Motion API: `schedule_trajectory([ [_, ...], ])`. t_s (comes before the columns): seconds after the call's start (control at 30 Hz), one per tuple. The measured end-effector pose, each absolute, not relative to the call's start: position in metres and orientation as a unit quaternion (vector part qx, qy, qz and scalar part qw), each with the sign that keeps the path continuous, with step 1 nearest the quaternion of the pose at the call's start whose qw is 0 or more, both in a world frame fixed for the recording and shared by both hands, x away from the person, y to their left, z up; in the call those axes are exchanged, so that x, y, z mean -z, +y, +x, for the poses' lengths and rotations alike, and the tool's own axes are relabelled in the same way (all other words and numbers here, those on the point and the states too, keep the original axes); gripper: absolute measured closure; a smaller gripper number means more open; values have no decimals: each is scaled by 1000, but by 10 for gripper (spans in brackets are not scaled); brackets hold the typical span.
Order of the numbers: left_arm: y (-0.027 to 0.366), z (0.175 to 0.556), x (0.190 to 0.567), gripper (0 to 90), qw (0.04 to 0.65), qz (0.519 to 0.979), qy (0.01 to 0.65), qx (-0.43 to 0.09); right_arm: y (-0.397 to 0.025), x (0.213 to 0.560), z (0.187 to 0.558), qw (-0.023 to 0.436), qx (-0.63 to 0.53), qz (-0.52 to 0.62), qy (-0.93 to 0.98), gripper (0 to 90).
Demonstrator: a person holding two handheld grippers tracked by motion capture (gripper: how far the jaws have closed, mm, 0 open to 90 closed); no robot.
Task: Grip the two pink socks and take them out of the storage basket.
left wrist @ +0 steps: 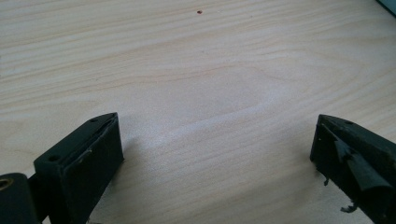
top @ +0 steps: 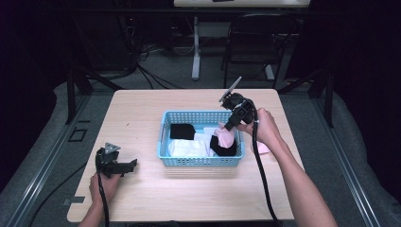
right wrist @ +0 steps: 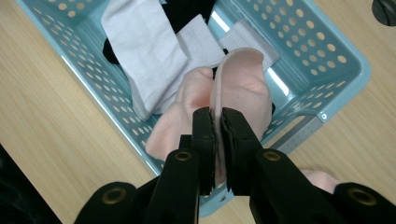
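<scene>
Right gripper (right wrist: 217, 122): jaws clamped on a pink sock (right wrist: 233, 88), held above the blue basket (top: 166, 124) at its 3 o'clock end. Basket contents: white cloths (right wrist: 140, 51), black cloths (top: 182, 131). A second pink piece (top: 263, 148) lies on the table (top: 137, 109) just beside the basket's 3 o'clock side. Left gripper (top: 135, 163): jaws wide apart, nothing between them, low over bare wood at the basket's 8 o'clock.

My right gripper (top: 230, 124) hung tilted downward, its jaws pressed nearly together with only a thin gap between them. My right hand (top: 263, 126) gripped it from behind, forearm stretched forward. My left gripper (top: 124, 166) lay low, jaws spread wide, held in my left hand (top: 105, 185).
</scene>
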State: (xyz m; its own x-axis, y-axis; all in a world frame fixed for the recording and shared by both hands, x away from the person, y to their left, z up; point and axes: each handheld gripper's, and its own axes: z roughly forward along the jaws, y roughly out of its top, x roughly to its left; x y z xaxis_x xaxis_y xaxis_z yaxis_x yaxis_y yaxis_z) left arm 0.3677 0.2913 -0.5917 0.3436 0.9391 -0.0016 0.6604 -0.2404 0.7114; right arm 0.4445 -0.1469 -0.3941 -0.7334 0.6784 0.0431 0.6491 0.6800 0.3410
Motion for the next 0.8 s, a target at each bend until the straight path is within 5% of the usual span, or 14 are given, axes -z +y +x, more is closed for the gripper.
schedule_trajectory([
  [0.8, 291, 368, 592, 23, 316, 756, 529, -220, -177, 353, 436, 76, -191, 380, 902, 840],
])
